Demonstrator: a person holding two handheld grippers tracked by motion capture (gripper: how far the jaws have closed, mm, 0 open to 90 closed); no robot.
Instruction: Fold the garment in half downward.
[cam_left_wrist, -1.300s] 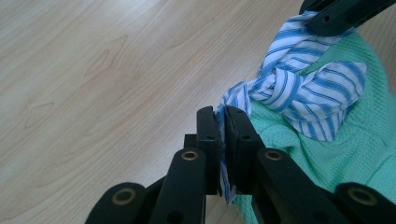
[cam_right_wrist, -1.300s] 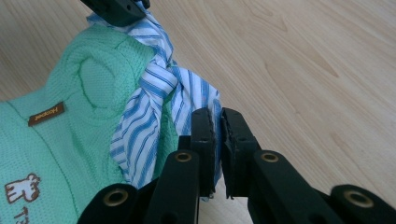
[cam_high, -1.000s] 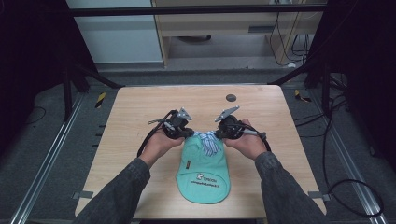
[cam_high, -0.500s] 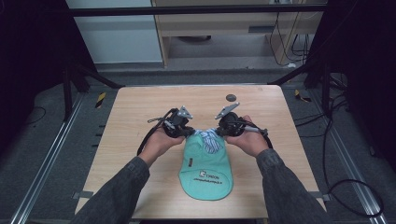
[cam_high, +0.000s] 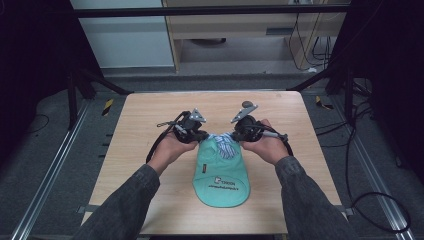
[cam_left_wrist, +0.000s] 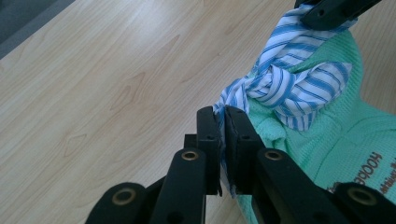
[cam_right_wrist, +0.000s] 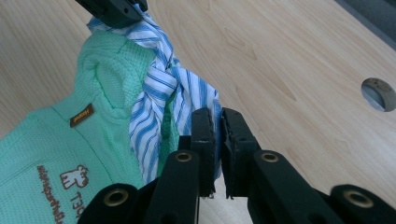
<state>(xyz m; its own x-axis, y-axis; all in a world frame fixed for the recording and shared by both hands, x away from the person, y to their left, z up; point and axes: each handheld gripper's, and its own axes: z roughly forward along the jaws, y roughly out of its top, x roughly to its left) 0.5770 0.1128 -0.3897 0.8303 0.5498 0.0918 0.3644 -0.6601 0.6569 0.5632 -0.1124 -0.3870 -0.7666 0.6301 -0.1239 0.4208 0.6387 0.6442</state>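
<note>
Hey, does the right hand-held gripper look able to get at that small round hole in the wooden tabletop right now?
Probably not yet: the right hand-held gripper is shut on the blue-striped fabric tie; the round hole lies unobstructed nearby.

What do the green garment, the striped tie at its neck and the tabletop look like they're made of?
Green garment: soft knit, probably cotton; a waffle-like texture shows, matte. Striped tie: thin woven shirt cloth in blue and white, knotted with crisp folds; each claw, left and right, pinches an end. Tabletop: pale wood grain, smooth and faintly shiny, likely laminate or veneer.
</note>
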